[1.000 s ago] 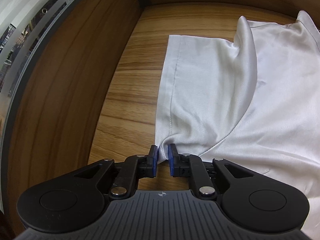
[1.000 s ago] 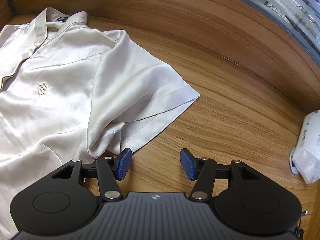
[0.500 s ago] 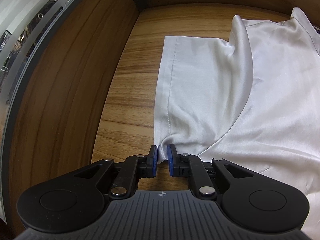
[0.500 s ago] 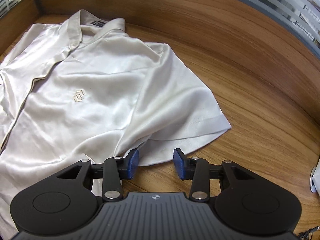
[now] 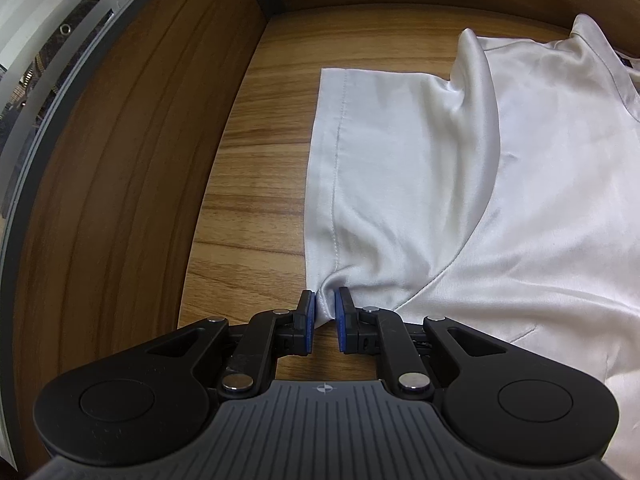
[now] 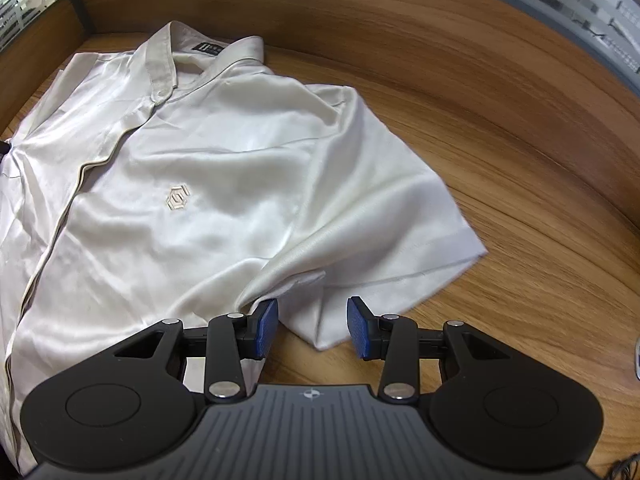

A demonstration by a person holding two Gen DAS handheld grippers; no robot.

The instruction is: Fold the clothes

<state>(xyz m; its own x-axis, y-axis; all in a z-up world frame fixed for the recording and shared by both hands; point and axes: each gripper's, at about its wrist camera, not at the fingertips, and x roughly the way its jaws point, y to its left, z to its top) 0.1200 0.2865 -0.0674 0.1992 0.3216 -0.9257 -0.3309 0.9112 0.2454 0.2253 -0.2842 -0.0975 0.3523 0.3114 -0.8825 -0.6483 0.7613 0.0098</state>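
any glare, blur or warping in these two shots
Left wrist view: sharp; fisheye bends the wooden wall into a curve; soft sheen on the shirt, no harsh glare; the left gripper is crisp, pinching the sleeve corner. Right wrist view: the same bowing; broad satin highlights across the shirt; the desk and sleeve edge look slightly smeared, while the open right gripper stays sharp.
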